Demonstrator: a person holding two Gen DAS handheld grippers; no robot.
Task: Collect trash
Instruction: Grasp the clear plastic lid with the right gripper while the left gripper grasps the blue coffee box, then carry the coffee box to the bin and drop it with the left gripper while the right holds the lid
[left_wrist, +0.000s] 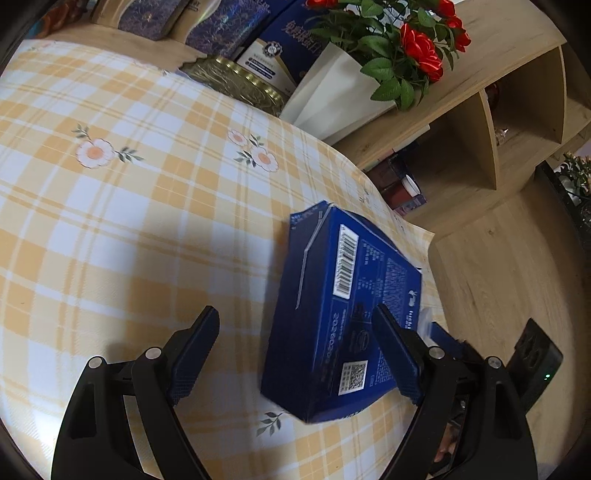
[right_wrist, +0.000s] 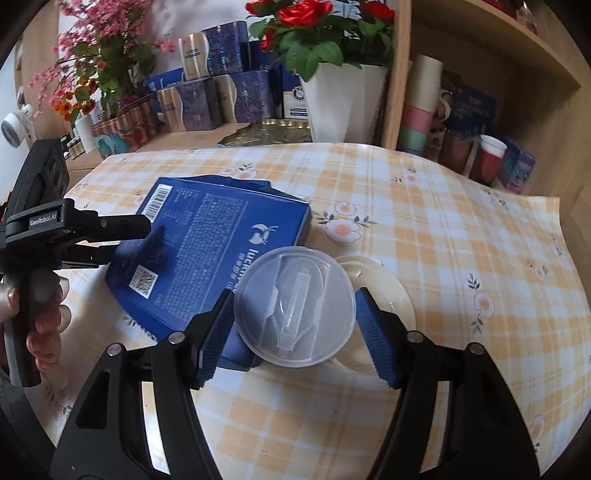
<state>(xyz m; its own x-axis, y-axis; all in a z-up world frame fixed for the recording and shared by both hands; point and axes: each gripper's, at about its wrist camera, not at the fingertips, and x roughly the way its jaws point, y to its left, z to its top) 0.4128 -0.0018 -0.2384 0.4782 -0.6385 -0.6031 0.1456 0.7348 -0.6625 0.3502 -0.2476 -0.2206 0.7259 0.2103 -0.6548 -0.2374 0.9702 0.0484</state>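
The right gripper (right_wrist: 293, 319) pinches a round clear plastic lid (right_wrist: 295, 306) between its blue pads, above a cream plate (right_wrist: 388, 291). The left gripper (left_wrist: 295, 347) stands spread, one finger (left_wrist: 397, 354) over a flat dark-blue cardboard box (left_wrist: 347, 317) lying on the yellow checked tablecloth (left_wrist: 129, 221); whether it touches is unclear.
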